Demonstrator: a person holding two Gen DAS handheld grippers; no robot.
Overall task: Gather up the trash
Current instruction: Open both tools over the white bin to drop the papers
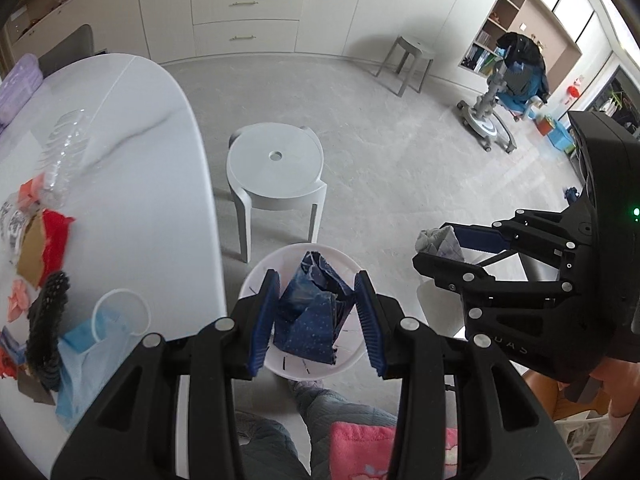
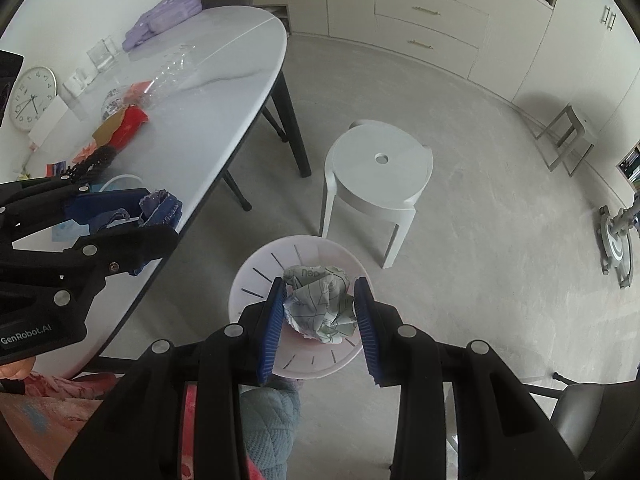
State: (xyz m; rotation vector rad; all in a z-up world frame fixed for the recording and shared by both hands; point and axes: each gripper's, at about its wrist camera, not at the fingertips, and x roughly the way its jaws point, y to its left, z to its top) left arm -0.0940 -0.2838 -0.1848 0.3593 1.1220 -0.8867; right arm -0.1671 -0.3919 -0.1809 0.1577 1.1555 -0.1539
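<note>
My left gripper (image 1: 316,316) is shut on a crumpled dark blue wrapper (image 1: 310,312) and holds it over a white slotted trash bin (image 1: 256,280) on the floor. My right gripper (image 2: 320,316) is shut on a crumpled pale green paper ball (image 2: 320,304), also above the bin (image 2: 256,276). The right gripper shows in the left wrist view (image 1: 436,244) with the paper ball (image 1: 434,240). The left gripper shows in the right wrist view (image 2: 160,216) with the wrapper (image 2: 160,208).
A white oval table (image 1: 132,152) at left carries more litter: a clear plastic bottle (image 1: 64,152), red and brown card (image 1: 44,244), a blue face mask (image 1: 88,356), a plastic cup (image 1: 120,308). A grey stool (image 1: 276,172) stands beyond the bin.
</note>
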